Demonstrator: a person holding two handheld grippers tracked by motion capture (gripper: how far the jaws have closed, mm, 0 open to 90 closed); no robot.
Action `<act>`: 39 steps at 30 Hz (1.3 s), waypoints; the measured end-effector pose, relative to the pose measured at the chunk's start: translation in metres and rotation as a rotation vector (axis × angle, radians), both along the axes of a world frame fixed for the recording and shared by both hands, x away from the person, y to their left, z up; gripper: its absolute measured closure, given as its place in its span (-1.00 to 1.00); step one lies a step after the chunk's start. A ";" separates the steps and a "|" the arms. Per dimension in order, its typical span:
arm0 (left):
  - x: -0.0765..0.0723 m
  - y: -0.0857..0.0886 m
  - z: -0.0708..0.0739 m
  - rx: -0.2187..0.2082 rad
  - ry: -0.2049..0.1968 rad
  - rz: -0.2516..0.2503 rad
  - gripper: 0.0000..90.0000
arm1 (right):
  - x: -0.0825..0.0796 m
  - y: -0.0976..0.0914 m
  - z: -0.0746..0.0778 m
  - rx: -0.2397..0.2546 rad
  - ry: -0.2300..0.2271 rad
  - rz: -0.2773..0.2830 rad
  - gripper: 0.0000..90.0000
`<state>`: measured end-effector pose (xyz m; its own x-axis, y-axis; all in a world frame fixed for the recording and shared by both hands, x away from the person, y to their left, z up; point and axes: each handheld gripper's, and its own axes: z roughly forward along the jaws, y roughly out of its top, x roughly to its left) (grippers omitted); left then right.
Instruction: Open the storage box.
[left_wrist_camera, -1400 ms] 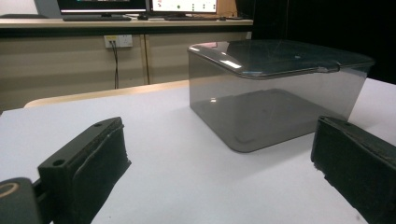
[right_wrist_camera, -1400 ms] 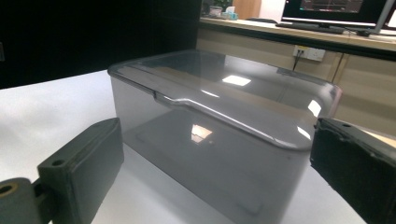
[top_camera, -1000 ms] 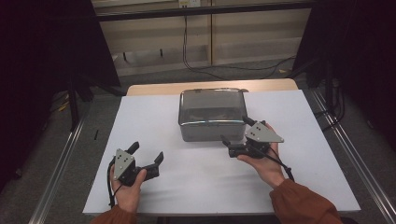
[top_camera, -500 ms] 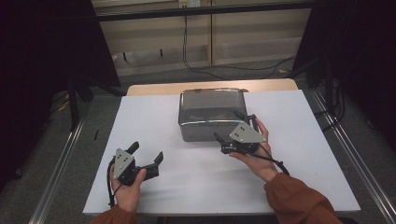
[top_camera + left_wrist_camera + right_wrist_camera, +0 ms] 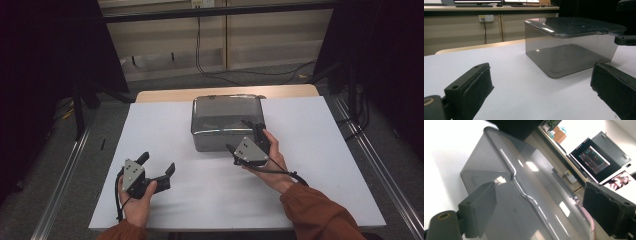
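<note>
A smoky grey see-through box (image 5: 220, 117) with a closed lid stands at the back middle of the white table (image 5: 320, 150); nothing inside it can be made out. My right gripper (image 5: 239, 136) is at its front right corner, tipped on its side. One jaw reaches over the lid and the other lies by the front wall. In the right gripper view the box's lid rim (image 5: 524, 202) runs between the jaws, which have just been closing, and the pads stand clear of it. My left gripper (image 5: 158, 162) rests open near the front left and faces the box (image 5: 569, 50) with nothing between its jaws.
Bare white tabletop surrounds the box, with a wooden edge (image 5: 165, 95) behind it. Metal rails (image 5: 65, 170) run along the floor on both sides. Cables (image 5: 210, 65) hang by the back wall, and dark curtains stand at left and right.
The right hand has slid left along the box's front and tipped over, so its jaws now straddle the front right corner. The left hand has kept still.
</note>
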<state>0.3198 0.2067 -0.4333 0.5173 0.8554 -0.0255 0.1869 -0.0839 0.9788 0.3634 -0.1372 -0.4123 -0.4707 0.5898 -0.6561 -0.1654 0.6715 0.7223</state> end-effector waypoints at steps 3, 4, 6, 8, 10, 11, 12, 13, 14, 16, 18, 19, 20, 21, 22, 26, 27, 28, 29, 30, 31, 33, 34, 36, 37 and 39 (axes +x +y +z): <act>0.000 0.000 0.000 -0.001 0.004 -0.002 -0.93 | -0.001 0.005 -0.003 -0.057 -0.024 0.007 -0.68; 0.000 0.000 0.000 0.003 0.003 0.000 -0.93 | -0.001 0.006 -0.004 -0.079 -0.033 0.005 -0.67; 0.000 0.000 0.000 0.005 0.003 -0.003 -0.93 | -0.001 0.008 -0.005 -0.115 -0.046 0.001 -0.63; 0.001 0.000 0.000 0.006 0.003 -0.006 -0.93 | 0.000 0.009 -0.006 -0.149 -0.066 0.001 -0.59; 0.001 0.000 -0.001 0.010 0.004 -0.006 -0.93 | 0.001 0.011 -0.006 -0.187 -0.084 0.001 -0.51; 0.001 0.000 -0.001 0.012 0.006 -0.006 -0.93 | 0.001 0.011 -0.006 -0.187 -0.084 0.001 -0.51; 0.001 0.000 -0.001 0.009 0.007 -0.005 -0.93 | 0.001 0.011 -0.006 -0.197 -0.086 -0.001 -0.50; 0.001 0.000 -0.001 0.008 0.007 -0.003 -0.93 | 0.001 0.012 -0.006 -0.205 -0.090 0.002 -0.47; 0.001 0.000 -0.001 0.006 0.008 -0.002 -0.93 | 0.002 0.012 -0.007 -0.215 -0.091 0.005 -0.41; 0.001 0.000 -0.001 0.005 0.007 0.000 -0.93 | 0.002 0.014 -0.007 -0.252 -0.099 0.012 -0.32; 0.002 0.000 -0.001 0.009 0.006 -0.003 -0.93 | 0.002 0.016 -0.008 -0.261 -0.101 0.015 -0.21; 0.002 -0.001 -0.001 0.007 0.007 -0.006 -0.93 | 0.002 0.016 -0.008 -0.269 -0.095 0.019 -0.15; 0.001 -0.001 -0.001 0.009 0.007 -0.006 -0.93 | 0.002 0.017 -0.009 -0.285 -0.106 0.016 -0.12; 0.001 -0.001 -0.001 0.009 0.007 -0.006 -0.93 | 0.002 0.017 -0.009 -0.301 -0.111 0.014 -0.06; 0.001 -0.001 -0.001 0.010 0.008 -0.006 -0.93 | 0.001 0.017 -0.009 -0.305 -0.107 0.014 -0.02; 0.001 0.000 -0.001 0.010 0.010 -0.007 -0.93 | 0.000 0.018 -0.010 -0.352 -0.148 0.000 0.12; 0.001 0.000 -0.001 0.011 0.007 -0.007 -0.93 | -0.001 0.019 -0.010 -0.371 -0.171 0.003 0.20; 0.001 0.000 -0.001 0.011 0.008 -0.009 -0.93 | -0.001 0.019 -0.010 -0.391 -0.183 0.004 0.24; 0.001 -0.001 -0.001 0.009 0.009 -0.010 -0.93 | -0.002 0.020 -0.011 -0.402 -0.180 -0.003 0.27; 0.001 -0.001 -0.001 0.012 0.009 -0.011 -0.93 | -0.002 0.021 -0.011 -0.409 -0.182 -0.002 0.30; 0.001 -0.001 -0.001 0.013 0.010 -0.012 -0.93 | -0.002 0.021 -0.012 -0.415 -0.184 -0.003 0.33; 0.001 -0.001 -0.001 0.010 0.008 -0.012 -0.93 | -0.001 0.021 -0.012 -0.430 -0.191 -0.002 0.37; 0.001 -0.001 -0.001 0.007 0.008 -0.012 -0.93 | -0.002 0.021 -0.013 -0.434 -0.191 -0.003 0.40; 0.001 -0.001 -0.001 0.011 0.009 -0.014 -0.93 | -0.002 0.022 -0.014 -0.457 -0.199 0.005 0.45; 0.001 -0.002 -0.001 0.011 0.009 -0.014 -0.93 | -0.003 0.022 -0.014 -0.462 -0.199 0.002 0.47; 0.001 -0.002 -0.001 0.013 0.011 -0.015 -0.93 | -0.003 0.023 -0.016 -0.473 -0.202 0.010 0.56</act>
